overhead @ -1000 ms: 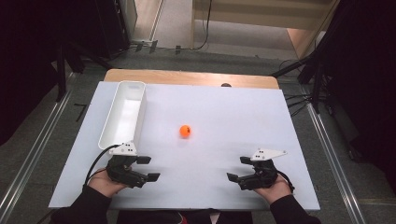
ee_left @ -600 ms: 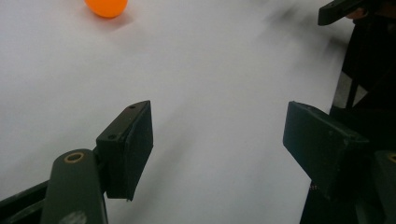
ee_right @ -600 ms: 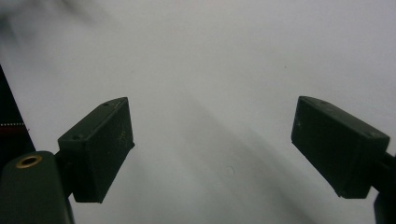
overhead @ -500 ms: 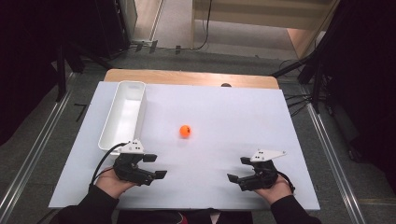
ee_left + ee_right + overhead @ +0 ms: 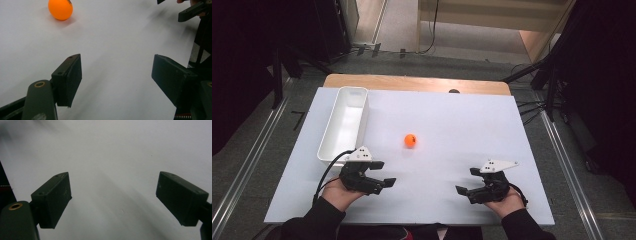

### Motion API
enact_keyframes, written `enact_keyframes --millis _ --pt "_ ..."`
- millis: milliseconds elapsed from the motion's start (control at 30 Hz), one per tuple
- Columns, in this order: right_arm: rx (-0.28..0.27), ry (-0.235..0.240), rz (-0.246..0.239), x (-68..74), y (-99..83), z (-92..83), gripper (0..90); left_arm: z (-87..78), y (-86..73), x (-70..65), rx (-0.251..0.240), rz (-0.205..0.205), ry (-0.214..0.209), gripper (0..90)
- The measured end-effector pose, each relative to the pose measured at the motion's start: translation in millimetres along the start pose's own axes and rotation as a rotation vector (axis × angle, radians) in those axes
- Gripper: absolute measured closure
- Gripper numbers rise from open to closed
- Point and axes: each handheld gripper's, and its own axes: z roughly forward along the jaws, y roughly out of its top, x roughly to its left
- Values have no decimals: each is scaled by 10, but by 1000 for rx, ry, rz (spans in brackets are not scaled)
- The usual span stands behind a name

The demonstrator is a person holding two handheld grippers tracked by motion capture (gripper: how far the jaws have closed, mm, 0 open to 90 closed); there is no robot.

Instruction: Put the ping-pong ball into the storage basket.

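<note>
- table [image 5: 492,130] with a white top takes up most of the high view, its wooden far edge showing beyond the white sheet.
- white bin [image 5: 343,125], long and narrow, lies along the left side of the table with nothing visible in it; it is well apart from the ball.
- left gripper [image 5: 382,174] sits at the near left, just past the bin's near end, jaws standing apart with nothing between them; its tips point right and a little far, toward the ball.
- right gripper [image 5: 468,181] rests at the near right, jaws likewise spread and empty, aimed left across the bare sheet.
- orange ball [image 5: 410,140] lies alone near the middle of the table, between the two grippers and farther out than both.
- step in hand, as i judge it: the approach of the left gripper to the ball. the next move calls for carrying the spread jaws out until the ball sits between the pads, then closing gently, since a round ball may roll off at a nudge.
- left gripper view puts the ball [image 5: 60,9] at its upper left, off the line of the jaws, and catches the right gripper's tips at its top right; the right gripper view looks over plain white surface, while the high view alone gives the bin.
</note>
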Motion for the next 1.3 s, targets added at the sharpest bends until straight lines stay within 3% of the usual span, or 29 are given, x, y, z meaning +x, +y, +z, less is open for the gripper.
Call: enact_keyframes --millis 133,267,567,1100,1167,1300 --pt "1 -1 1 -6 0 -1 113 19 26 -1 0 2 8 247" --pt "9 -2 7 -2 -4 0 114 53 71 -15 4 29 12 247" --pt "2 10 9 1 -2 10 114 149 117 -17 10 9 6 247" --pt "11 12 -9 14 9 24 114 233 229 15 13 28 22 226" --pt "11 11 -8 11 10 24 114 252 255 30 23 10 -6 181" --pt "16 10 -14 11 13 33 114 278 299 25 26 12 -14 98"
